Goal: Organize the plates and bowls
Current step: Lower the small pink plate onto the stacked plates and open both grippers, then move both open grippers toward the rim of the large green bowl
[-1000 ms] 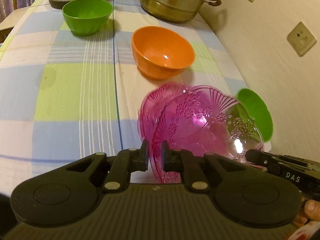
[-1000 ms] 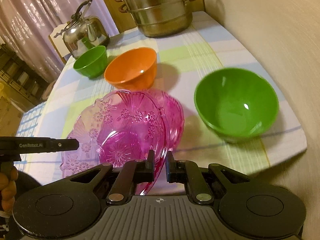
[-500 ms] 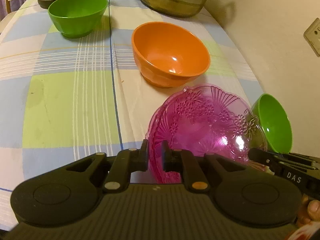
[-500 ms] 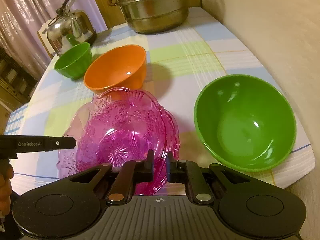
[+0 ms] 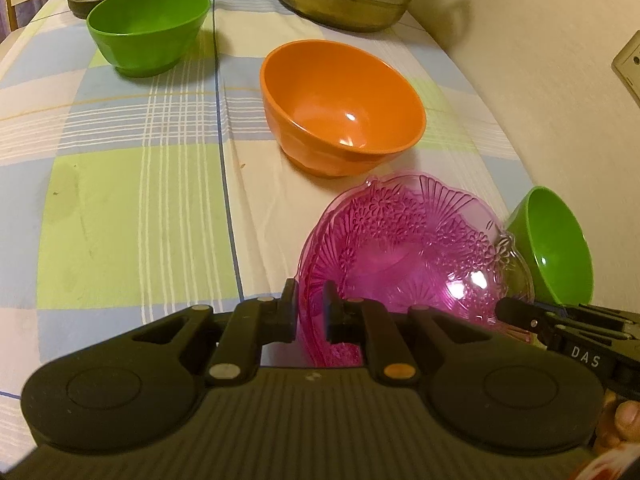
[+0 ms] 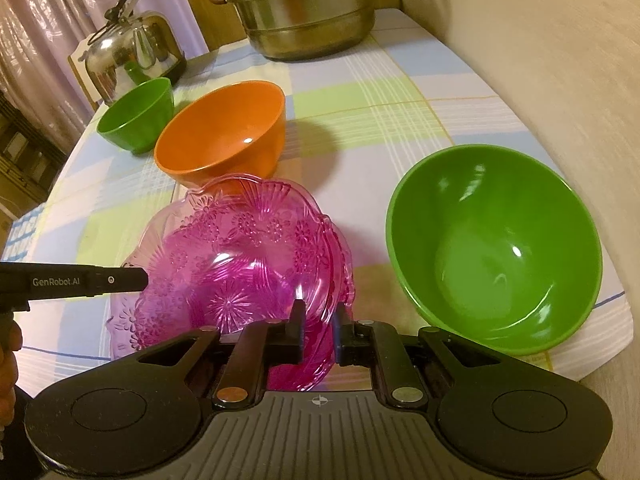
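Observation:
Two pink glass plates [image 5: 408, 248] [image 6: 240, 256] with a flower pattern lie nested and slightly tilted on the checked tablecloth. My left gripper [image 5: 310, 314] is shut on their near-left rim. On the opposite rim my right gripper [image 6: 318, 320] is shut, and one of its fingers [image 5: 520, 314] shows in the left wrist view. An orange bowl [image 5: 344, 108] [image 6: 224, 136] stands just behind the plates. A large green bowl [image 6: 496, 248] [image 5: 556, 244] sits right of them, near the table corner. Another green bowl [image 5: 148, 28] [image 6: 136, 116] stands far left.
A steel steamer pot [image 6: 304, 8] and a kettle [image 6: 132, 52] stand at the back of the table. A wall with sockets [image 5: 628, 64] runs along the right side. A person's fingers [image 5: 624, 416] hold the right gripper's handle.
Both grippers came down and forward with the pink plate in their grip. The two plates, offset before, now sit nested close to the cloth. Little has moved in the last half second.

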`<state>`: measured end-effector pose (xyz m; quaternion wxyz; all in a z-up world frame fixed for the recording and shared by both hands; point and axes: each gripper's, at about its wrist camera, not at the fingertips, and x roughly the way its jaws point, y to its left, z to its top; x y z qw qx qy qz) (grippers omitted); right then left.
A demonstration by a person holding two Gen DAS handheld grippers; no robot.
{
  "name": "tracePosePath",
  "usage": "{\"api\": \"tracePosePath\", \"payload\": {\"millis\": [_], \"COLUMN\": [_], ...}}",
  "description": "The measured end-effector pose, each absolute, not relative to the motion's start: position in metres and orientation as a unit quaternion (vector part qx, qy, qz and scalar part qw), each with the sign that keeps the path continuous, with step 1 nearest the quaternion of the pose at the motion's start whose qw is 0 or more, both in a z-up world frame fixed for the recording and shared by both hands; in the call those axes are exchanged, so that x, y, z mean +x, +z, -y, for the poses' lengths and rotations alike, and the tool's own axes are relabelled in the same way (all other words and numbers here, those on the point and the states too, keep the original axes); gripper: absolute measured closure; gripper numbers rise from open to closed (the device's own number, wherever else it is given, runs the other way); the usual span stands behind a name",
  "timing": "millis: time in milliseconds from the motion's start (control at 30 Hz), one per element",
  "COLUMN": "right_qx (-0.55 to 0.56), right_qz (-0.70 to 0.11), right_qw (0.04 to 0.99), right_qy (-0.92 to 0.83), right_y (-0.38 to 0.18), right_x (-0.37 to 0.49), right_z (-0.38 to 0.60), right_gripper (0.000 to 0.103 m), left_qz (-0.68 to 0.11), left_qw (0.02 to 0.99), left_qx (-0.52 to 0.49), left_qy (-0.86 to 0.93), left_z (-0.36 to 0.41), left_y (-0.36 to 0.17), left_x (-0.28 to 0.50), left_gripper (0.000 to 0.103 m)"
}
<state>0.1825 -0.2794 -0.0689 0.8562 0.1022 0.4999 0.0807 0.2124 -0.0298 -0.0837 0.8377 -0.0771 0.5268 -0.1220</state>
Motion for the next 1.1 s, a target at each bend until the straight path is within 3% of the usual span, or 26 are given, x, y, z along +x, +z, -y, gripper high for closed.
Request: {"api": "tracePosePath", "payload": {"millis": [200, 267, 300, 400, 633, 1100], "right_qx": [0.112, 0.116, 0.117, 0.120, 0.129, 0.142], "right_qz": [-0.498, -0.496, -0.495, -0.481, -0.459, -0.453], "right_qw": [0.856, 0.856, 0.856, 0.864, 0.874, 0.876], "right_qy": [0.082, 0.088, 0.090, 0.088, 0.096, 0.081], "right_y": [-0.071, -0.071, -0.072, -0.069, -0.059, -0.042], "right_x": [0.182, 0.183, 0.183, 0.181, 0.178, 0.147], "right_z": [0.281, 0.281, 0.281, 0.282, 0.284, 0.293], "right_gripper": [0.091, 0.090, 0.084, 0.036, 0.035, 0.035], "left_qz": [-0.524, -0.520, -0.518, -0.513, -0.506, -0.480], "left_qw": [0.840, 0.842, 0.842, 0.844, 0.849, 0.865], "left_qx": [-0.076, -0.084, -0.090, -0.098, -0.102, -0.086], "left_qy": [-0.119, -0.117, -0.119, -0.123, -0.117, -0.118], "left_z": [0.030, 0.028, 0.027, 0.025, 0.020, 0.029], "left_y": [-0.086, -0.086, -0.086, -0.085, -0.077, -0.047], "left_x": [0.215, 0.215, 0.216, 0.215, 0.209, 0.173], "left_gripper": [0.092, 0.087, 0.086, 0.083, 0.082, 0.061]}}
